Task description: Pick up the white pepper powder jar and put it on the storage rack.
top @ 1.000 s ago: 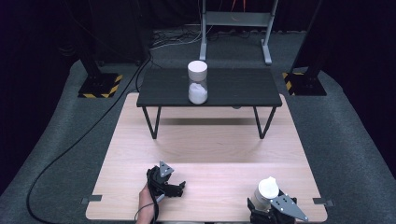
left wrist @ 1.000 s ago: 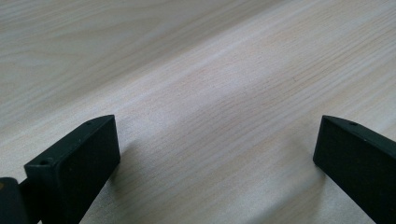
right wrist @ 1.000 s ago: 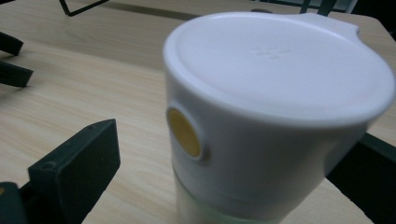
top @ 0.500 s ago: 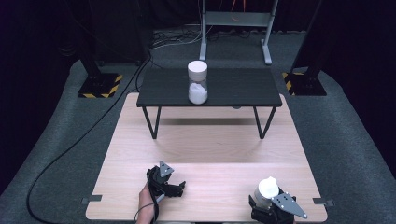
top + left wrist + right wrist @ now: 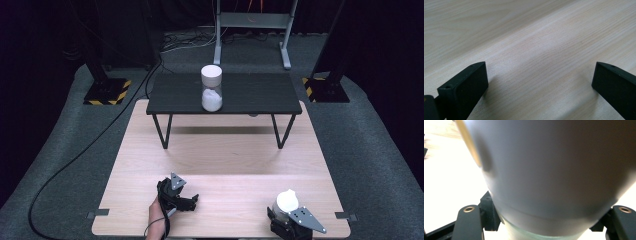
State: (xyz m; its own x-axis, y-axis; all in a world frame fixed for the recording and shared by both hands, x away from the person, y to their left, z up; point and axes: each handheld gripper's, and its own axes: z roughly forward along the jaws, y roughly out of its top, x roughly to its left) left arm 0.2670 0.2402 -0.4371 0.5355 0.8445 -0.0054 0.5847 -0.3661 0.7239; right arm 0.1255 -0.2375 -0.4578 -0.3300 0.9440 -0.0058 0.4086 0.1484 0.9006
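White cup sat pinched in your right gripper, whose jaws had just been closing on it. Your left gripper rested spread wide on the wooden table.

High view: fixed above the near edge, facing forward and down over the whole counter. Left gripper view: rides low, very near bare wood, which the high view shares. Right gripper view: pressed close against a white vessel, near right on the counter in the high view.

Bare wooden tabletop open; black bench blocks far edge
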